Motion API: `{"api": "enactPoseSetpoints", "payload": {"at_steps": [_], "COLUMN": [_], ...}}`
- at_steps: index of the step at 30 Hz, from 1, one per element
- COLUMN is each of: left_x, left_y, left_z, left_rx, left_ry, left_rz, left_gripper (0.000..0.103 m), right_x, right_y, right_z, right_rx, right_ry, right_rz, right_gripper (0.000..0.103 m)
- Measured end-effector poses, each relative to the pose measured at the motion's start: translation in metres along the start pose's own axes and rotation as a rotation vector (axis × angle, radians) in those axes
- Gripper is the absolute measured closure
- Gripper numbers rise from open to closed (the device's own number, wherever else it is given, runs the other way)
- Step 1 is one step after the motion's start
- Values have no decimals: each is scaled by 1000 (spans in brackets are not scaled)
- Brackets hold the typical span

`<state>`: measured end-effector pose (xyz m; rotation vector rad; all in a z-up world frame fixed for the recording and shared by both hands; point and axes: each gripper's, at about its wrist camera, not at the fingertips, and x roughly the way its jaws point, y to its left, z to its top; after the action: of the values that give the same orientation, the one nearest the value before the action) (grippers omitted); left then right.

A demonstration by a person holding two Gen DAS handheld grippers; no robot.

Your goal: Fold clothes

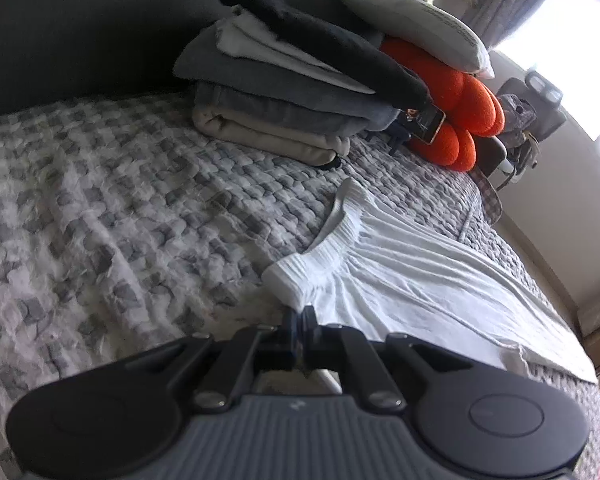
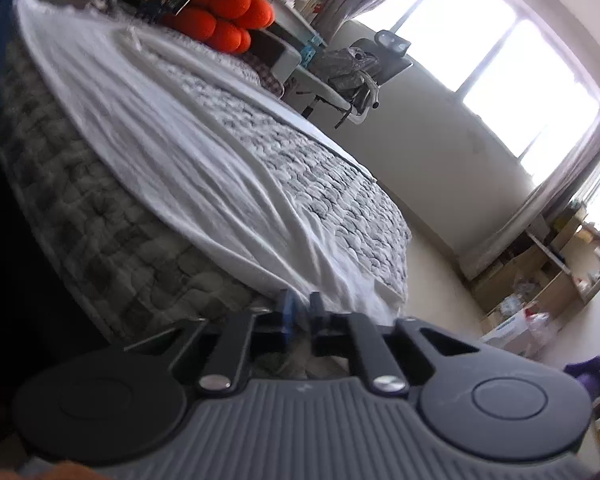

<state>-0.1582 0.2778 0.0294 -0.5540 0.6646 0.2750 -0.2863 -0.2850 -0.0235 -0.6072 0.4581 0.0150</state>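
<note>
Bedroom scene from two wrist cameras, both looking along gripper fingers across a bed with a grey-and-white checked quilt (image 1: 112, 208).

Left wrist view: left gripper (image 1: 299, 314) at 6 o'clock, jaws pressed together on the near corner of the ribbed waistband of a white garment (image 1: 400, 280). Garment spread flat on the quilt, running from the fingertips out toward 4 o'clock. At 12 o'clock, against a dark headboard, a stack of folded clothes (image 1: 284, 92) in grey, white and beige with a black piece draped on top. Just beside the stack, toward 1 o'clock, an orange cushion (image 1: 468, 100) under a pale pillow (image 1: 412, 24), with a phone (image 1: 428, 122) leaning between stack and cushion. Bright window (image 1: 580, 60) at 2 o'clock.

Right wrist view: right gripper (image 2: 302, 308) at 6 o'clock, at the bed's near edge, jaws drawn together with only a thin gap showing, at the hem end of the white garment (image 2: 172, 136); whether cloth is pinched between them cannot be told. Garment stretching away toward 11 o'clock, orange cushion (image 2: 224, 8) beyond it. Office chair (image 2: 364, 68) at 1 o'clock, large window (image 2: 500, 52) at 2 o'clock, shelves (image 2: 548, 264) at 4 o'clock.
</note>
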Motion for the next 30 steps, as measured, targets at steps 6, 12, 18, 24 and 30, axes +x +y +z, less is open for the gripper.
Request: {"api": "enactPoseSetpoints", "payload": {"at_steps": [6,12,18,24,30], "left_x": [-6,-10,-4,-1,-4], "left_y": [-1,-1,4,6,4], "left_z": [2,4,0,-2,-1], "left_rx": [-10,-23,-26,-33,-26], "left_ry": [-11,-19,-3,15,10], "left_rz": [-25,-44,-38,-39,-46], "left_gripper": [101,101,101,101,101], "right_x": [-7,-9,-7,-1,-4], "right_y": [-9,-12,-6,12,14], "right_z": [7,13,8,1,0], "right_rx": [83,109,59,-34,-59], "right_ry": [-81,-103,-57,-12,-28], "right_rz": [-63,-82,-77,-55,-52], "right_gripper": [103,103,103,89,85]}}
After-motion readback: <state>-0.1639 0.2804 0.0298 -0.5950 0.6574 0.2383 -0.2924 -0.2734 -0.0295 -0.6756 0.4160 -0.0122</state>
